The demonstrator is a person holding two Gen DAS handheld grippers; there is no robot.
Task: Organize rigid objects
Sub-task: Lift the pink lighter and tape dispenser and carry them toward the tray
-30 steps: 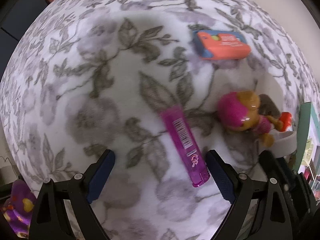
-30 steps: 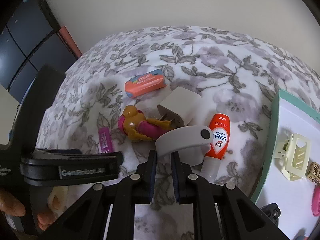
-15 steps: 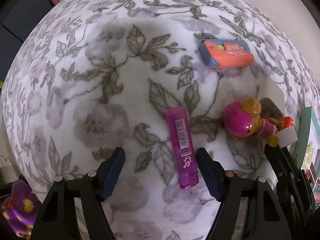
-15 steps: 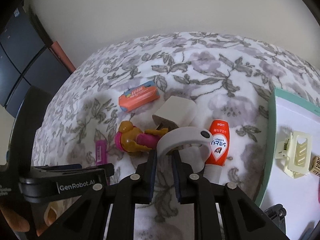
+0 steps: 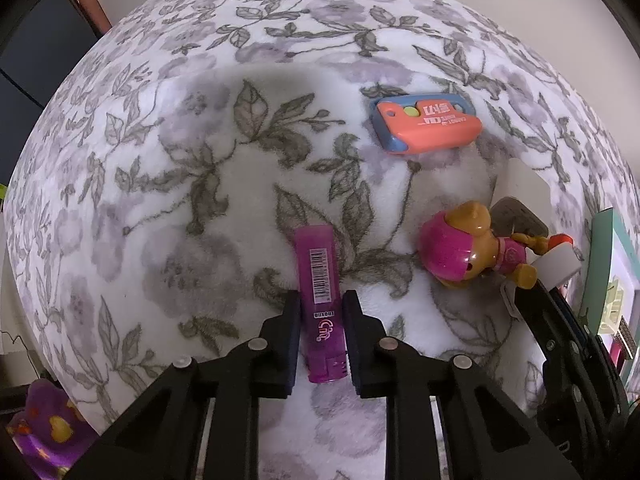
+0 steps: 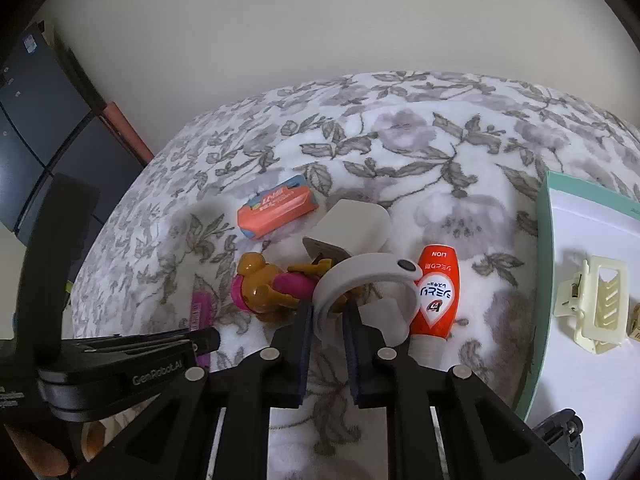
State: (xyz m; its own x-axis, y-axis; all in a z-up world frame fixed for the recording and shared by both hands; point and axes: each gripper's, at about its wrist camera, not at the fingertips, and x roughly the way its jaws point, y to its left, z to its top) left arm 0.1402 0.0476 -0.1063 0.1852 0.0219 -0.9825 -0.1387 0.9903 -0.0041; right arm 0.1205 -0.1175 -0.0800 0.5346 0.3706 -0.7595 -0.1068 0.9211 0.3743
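While clamped on purple lighter (image 5: 321, 308), left gripper (image 5: 321, 312), fingers flanking its lower half

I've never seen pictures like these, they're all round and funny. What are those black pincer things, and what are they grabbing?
They are two grabber tools; a person holds one in each hand. Each carries a small round-eyed camera looking along its fingers, so there is one picture per tool. The left gripper has pinched a purple lighter on a flowery blanket. The right gripper holds a grey band. Also lying there: an orange box, a pink toy puppy, a white charger and an orange tube. A yellow hair clip sits on the green-edged tray.
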